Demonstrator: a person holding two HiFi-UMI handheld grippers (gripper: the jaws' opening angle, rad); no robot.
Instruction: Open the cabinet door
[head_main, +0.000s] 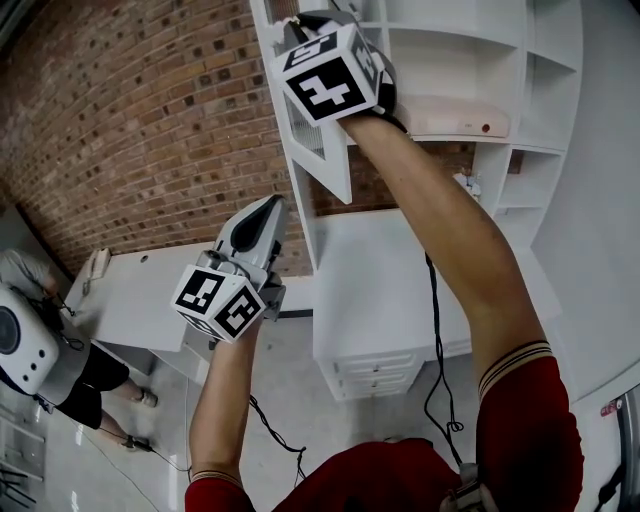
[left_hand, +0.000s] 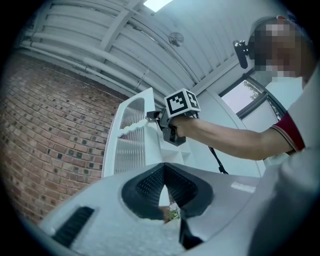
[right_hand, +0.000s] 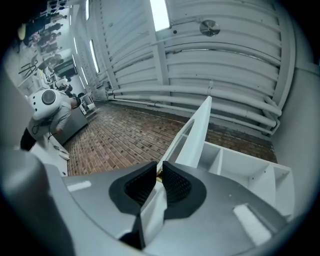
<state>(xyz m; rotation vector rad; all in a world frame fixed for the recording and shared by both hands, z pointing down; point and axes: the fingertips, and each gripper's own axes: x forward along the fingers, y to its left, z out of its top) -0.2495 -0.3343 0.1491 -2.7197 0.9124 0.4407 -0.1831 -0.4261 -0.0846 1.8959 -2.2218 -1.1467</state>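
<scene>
At upper centre we see a white cabinet door (head_main: 330, 165) with a ribbed panel, set against a red-brown brick wall (head_main: 130, 120) with pale mortar. The marker cubes (head_main: 328, 82) carry black squares on white. Our left gripper (head_main: 270, 205) is grey, and its ridged pads (left_hand: 147, 187) are black. Our sleeves (head_main: 530, 430) are dark red with cream-striped cuffs.

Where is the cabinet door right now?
In the head view the cabinet door sits top centre, swung out left of the white shelf unit, brick wall behind it, its edge clamped in the right gripper.
</scene>
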